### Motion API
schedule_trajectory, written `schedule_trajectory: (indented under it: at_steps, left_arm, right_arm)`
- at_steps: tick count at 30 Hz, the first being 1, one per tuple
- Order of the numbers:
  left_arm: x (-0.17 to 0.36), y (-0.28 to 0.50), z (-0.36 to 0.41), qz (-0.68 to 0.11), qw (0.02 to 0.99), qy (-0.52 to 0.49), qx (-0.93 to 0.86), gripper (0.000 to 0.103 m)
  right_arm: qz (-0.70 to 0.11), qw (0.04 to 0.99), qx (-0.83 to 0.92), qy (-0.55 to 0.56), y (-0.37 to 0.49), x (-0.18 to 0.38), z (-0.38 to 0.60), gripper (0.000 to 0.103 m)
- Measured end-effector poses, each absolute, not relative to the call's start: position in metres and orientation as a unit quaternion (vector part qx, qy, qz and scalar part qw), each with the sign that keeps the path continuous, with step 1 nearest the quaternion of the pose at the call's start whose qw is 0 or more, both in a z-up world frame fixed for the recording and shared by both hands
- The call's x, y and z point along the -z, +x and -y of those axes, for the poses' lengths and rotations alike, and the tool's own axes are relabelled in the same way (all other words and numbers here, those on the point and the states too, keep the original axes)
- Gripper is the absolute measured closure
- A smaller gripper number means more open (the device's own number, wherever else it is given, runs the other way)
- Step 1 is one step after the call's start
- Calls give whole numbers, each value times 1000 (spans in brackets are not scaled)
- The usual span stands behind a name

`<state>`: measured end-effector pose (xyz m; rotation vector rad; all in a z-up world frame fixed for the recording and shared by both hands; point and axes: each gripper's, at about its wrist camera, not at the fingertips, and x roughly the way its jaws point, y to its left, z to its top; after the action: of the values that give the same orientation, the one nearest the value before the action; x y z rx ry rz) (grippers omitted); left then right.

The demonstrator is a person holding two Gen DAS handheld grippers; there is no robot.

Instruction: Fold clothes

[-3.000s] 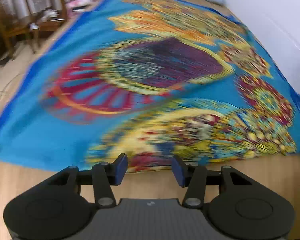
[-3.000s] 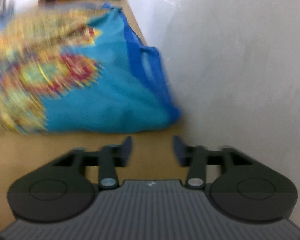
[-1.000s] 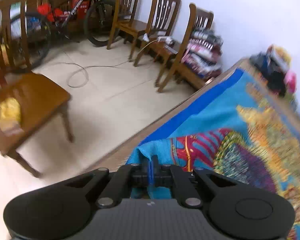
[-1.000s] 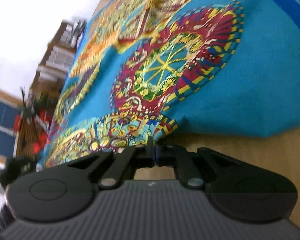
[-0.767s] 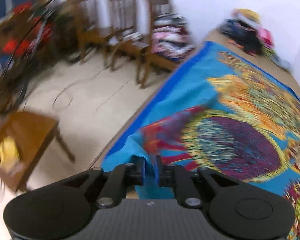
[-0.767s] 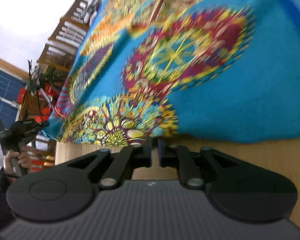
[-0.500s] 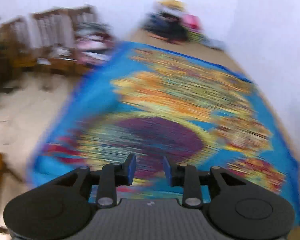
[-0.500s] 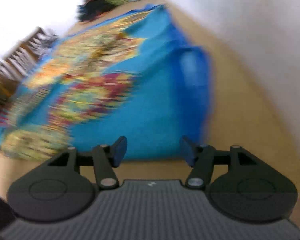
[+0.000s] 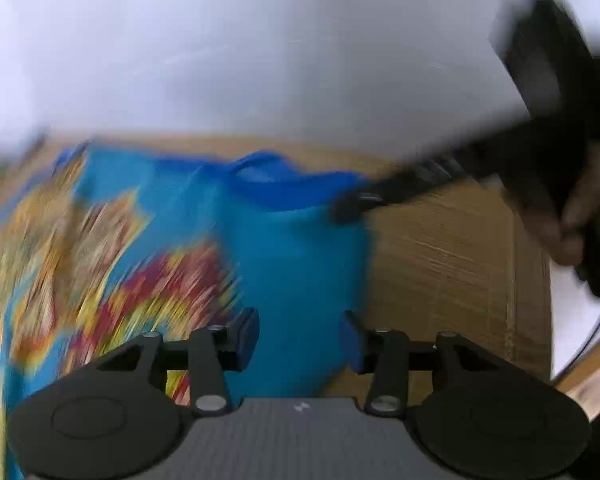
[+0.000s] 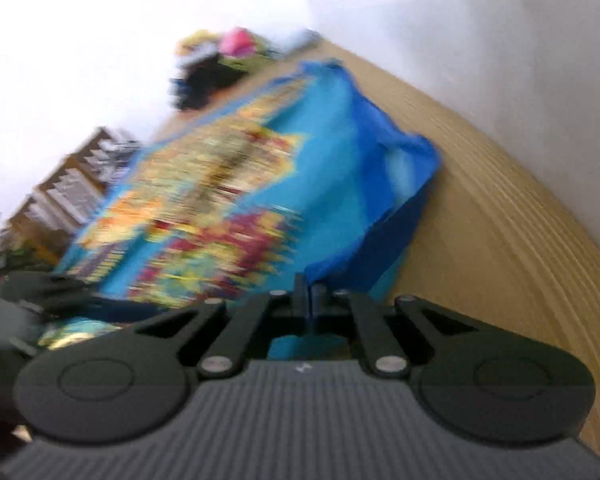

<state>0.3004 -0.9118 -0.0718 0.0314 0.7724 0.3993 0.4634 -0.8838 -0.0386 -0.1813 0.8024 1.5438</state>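
The patterned blue cloth lies spread over the wooden bench, filling the middle and left of the right wrist view, with its dark blue hem bunched and lifted toward the right of the frame, next to the white wall. Both views are blurred, so fine folds are hard to read. Our right gripper has its jaws pressed together on that hem; in the left wrist view the same gripper shows at the cloth's right corner, with the hand gripping its handle at the right edge. Our left gripper sits low in its frame above the plain blue stretch, jaws opening to a middling gap with nothing pinched between them, though cloth shows behind the gap.

We judge this to be the start of a fold: one corner is taken, the other not yet. Next we need the left gripper to settle on the near edge, close on a single layer, then carry both corners across together, keeping the hem taut so it does not bunch
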Motion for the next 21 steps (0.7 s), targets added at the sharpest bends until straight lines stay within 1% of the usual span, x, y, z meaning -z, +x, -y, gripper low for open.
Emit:
schedule_trajectory:
  at_steps: [3,4,5,6,8,9,11,12,13,17,18,20,21]
  left_arm:
    - [86,331,909,-371,903,45,-210,55]
    - [88,336,904,-373,901,42,-220,64]
    - [90,339,898,-374,898,35,-228,88]
    - [89,338,890,-371,899,9,-230,97]
    - [79,324,873,-355,905,-56,-228,100]
    - [74,316,867,-345,907,-77,-230,100]
    - [64,303,858,-328,909,-110,-235,101]
    - [59,297,856,-319,910,-121,-236,101]
    - [53,292,854,-311,911,-134,-236,101]
    - [22,276,846,-278,920,-158,-227,101]
    - [16,274,843,-271,922,-164,-222,101]
    - [1,271,838,-260,925,-175,-217,101]
    - [-7,269,834,-251,926,-174,-220,101]
  right_arm:
    - [-323,616,-712,-93,450,19,883,98]
    - [-319,610,-719,-99,448,14,882,98]
    - [-318,605,-723,-103,446,10,882,96]
    - [-317,601,-726,-108,445,5,882,96]
    - [-312,618,-715,-100,451,-2,886,92]
    - [-309,632,-705,-93,456,-4,890,87]
    - [-319,658,-679,-68,471,0,896,48]
    - [-328,671,-663,-53,480,4,899,40]
    - [-343,679,-648,-37,489,9,901,36]
    - [-439,676,-591,33,518,41,897,36]
    - [-451,673,-584,49,522,46,895,36]
    - [-440,676,-588,63,523,50,892,36]
    - [-419,684,-594,56,519,49,888,36]
